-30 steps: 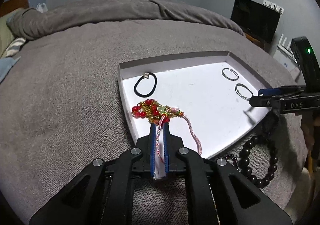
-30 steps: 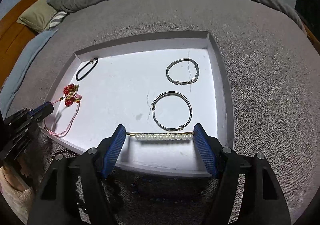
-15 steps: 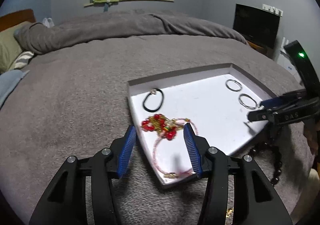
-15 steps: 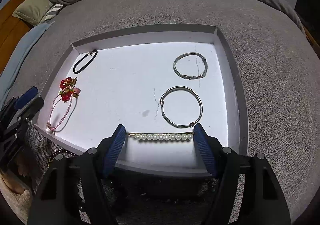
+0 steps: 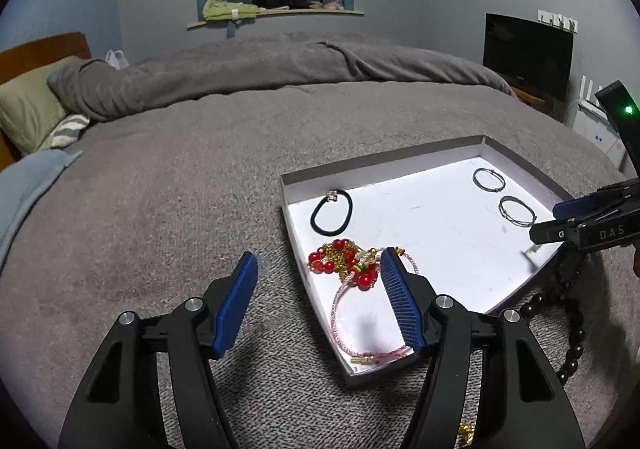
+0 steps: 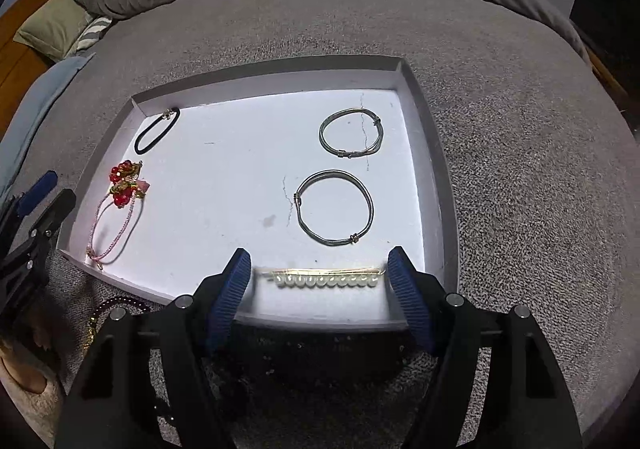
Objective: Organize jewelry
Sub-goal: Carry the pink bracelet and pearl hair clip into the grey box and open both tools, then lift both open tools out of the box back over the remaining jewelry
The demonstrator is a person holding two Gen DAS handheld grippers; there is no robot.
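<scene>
Left gripper (image 5: 316, 281) tilted down over the tray (image 5: 404, 161) corner at 6 o'clock, jaws opening, nothing clamped; red bead bracelet (image 5: 348, 269) lying released inside. Right gripper (image 6: 320, 281) pitched steeply down, spread wide around the pearl hair clip (image 6: 326, 277), contact unclear.

Matt white cardboard tray (image 6: 434, 177), glossy pearl clip (image 6: 326, 281) — shiny metal bangles (image 6: 336, 207), coarse grey blanket (image 6: 520, 169)

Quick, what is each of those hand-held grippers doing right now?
Left hand-held gripper: jaws opening, empty.
Right hand-held gripper: open around the pearl clip, not gripping.
</scene>
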